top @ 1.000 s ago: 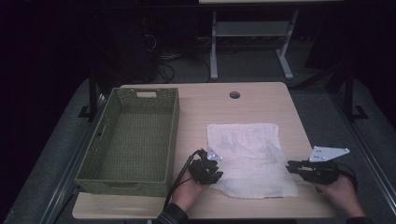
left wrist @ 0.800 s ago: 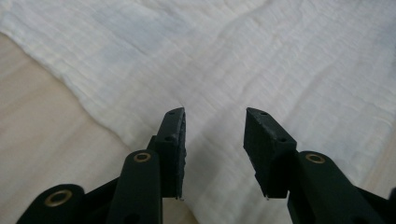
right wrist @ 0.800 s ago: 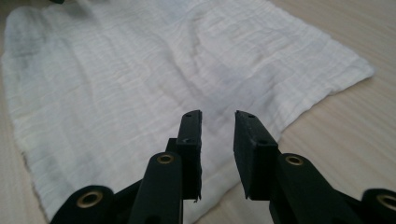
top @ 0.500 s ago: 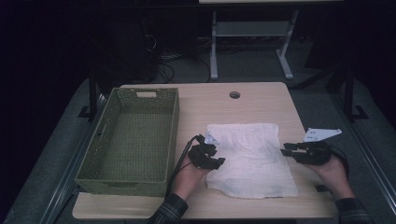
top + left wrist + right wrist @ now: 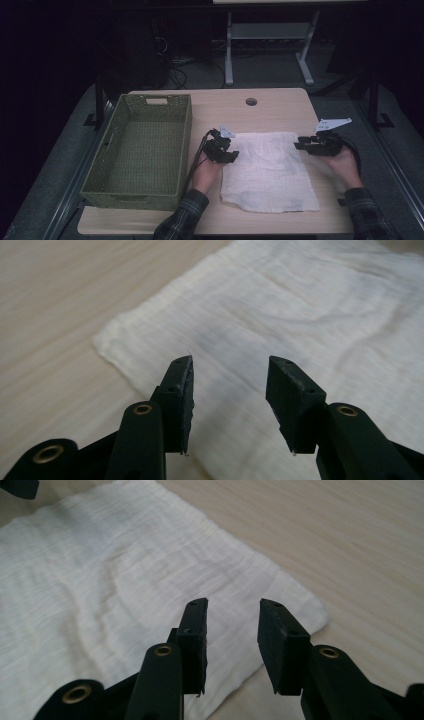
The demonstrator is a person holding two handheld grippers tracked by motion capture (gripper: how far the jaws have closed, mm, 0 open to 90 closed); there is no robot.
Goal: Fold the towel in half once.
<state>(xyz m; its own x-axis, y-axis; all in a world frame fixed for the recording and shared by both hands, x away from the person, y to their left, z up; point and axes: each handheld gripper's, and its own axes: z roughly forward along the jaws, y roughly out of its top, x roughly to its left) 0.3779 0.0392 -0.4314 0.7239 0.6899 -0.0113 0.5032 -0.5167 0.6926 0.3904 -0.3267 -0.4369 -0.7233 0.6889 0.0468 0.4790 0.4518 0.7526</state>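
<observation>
A white cloth lies spread flat on the wooden table. My left gripper is at the cloth's left edge near its far corner. It is open over the cloth, and its jaws have just been opening with nothing pinched between them. My right gripper is at the cloth's far right corner. It is open above that corner; its jaws have also just been opening and hold nothing.
A green woven basket, with nothing in it, stands on the left part of the table, close to my left hand. A round cable hole sits near the table's far edge. Bare wood lies right of the cloth.
Both hands have moved away from the cloth's near edge, along its sides toward the far corners. Both pairs of jaws stand wider. The cloth lies as before.
</observation>
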